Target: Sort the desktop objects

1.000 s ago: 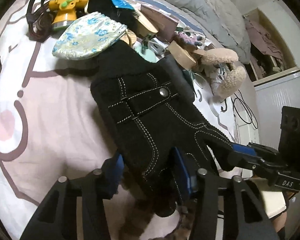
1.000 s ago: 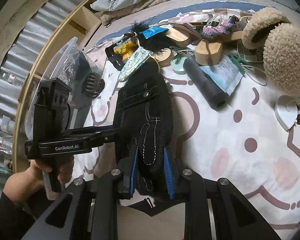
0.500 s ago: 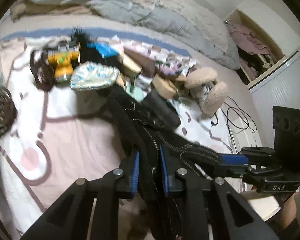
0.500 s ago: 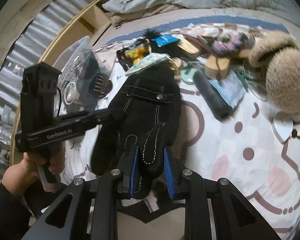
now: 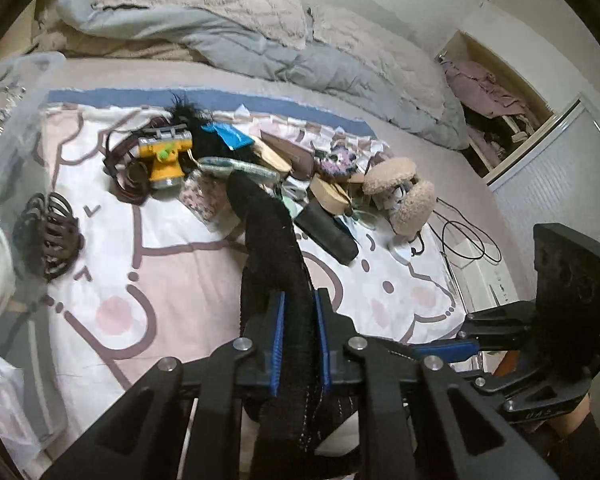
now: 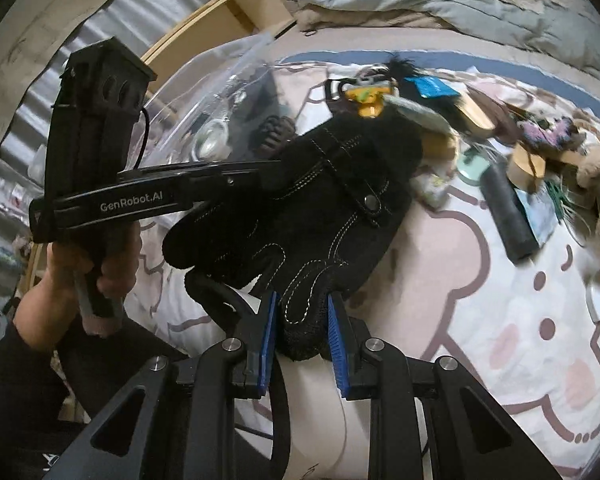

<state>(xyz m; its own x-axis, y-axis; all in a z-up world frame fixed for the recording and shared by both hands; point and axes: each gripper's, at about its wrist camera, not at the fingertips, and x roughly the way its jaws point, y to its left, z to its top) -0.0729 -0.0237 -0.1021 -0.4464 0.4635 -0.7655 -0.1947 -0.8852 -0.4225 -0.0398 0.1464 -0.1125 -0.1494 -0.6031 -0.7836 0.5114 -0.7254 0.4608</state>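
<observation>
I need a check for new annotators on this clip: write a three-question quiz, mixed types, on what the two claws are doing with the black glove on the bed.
1. True or false: both the left claw and the right claw have the black glove between their pads.
2. Which lies nearest the yellow toy camera? A) brown hair clip B) fluffy earmuffs C) dark strap
3. Fill in: the right claw pinches the glove at a ____ tip.

Key:
1. True; the left claw's jaws are closing on it.
2. C
3. finger
</observation>
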